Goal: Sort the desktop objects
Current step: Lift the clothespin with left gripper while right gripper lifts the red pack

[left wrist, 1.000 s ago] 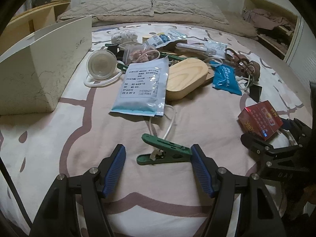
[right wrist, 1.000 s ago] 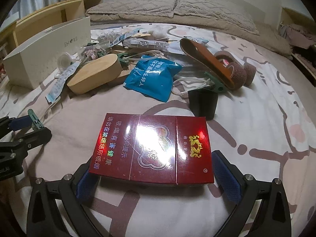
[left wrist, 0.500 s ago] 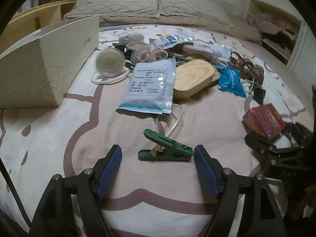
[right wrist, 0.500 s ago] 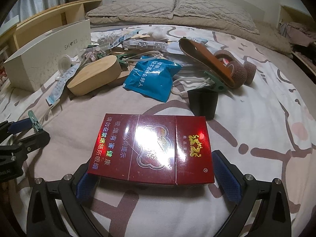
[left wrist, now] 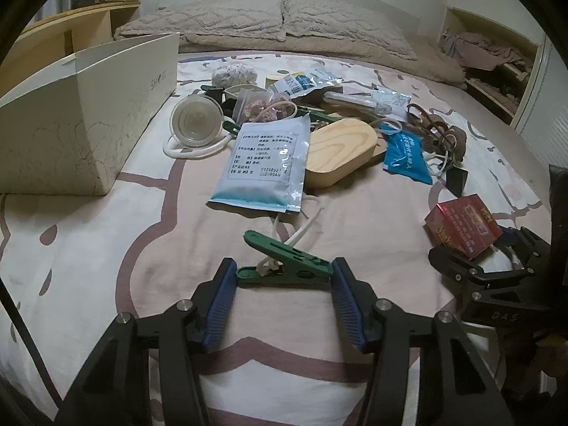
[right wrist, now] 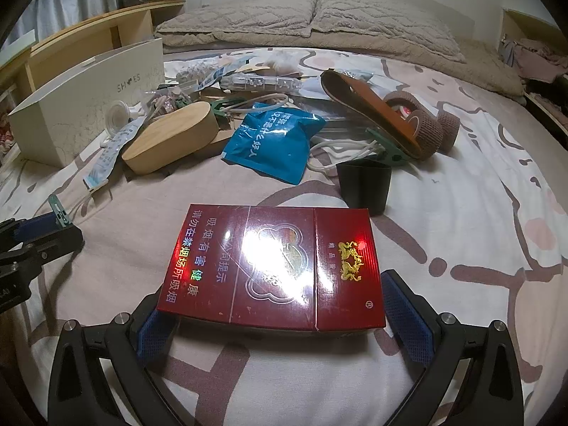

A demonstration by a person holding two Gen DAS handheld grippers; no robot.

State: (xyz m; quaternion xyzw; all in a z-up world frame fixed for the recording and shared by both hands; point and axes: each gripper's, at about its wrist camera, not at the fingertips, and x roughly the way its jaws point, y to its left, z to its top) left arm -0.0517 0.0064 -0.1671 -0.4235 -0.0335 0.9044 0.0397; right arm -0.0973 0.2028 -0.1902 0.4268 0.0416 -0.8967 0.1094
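A green clip (left wrist: 284, 262) lies on the bedspread between the blue pads of my left gripper (left wrist: 283, 277), and both pads touch its ends. My right gripper (right wrist: 273, 305) holds a red cigarette pack (right wrist: 273, 266) between its blue pads, just above the bedspread; the pack also shows at the right of the left wrist view (left wrist: 463, 225). A pile of objects lies beyond: a pale blue pouch (left wrist: 264, 167), a wooden case (left wrist: 337, 151), a blue packet (right wrist: 275, 143), a black cup (right wrist: 364, 186), a brown strap (right wrist: 376, 110).
A white shoe box (left wrist: 71, 120) stands open at the left, also in the right wrist view (right wrist: 85, 106). Pillows (left wrist: 269, 17) lie at the bed's head. Shelves (left wrist: 490, 53) with clothes stand at the right. A clear round lid (left wrist: 195, 120) and white cords lie near the pile.
My left gripper has moved forward and narrowed around the green clip until its pads touch the clip's ends. The right gripper holds the cigarette pack as before.
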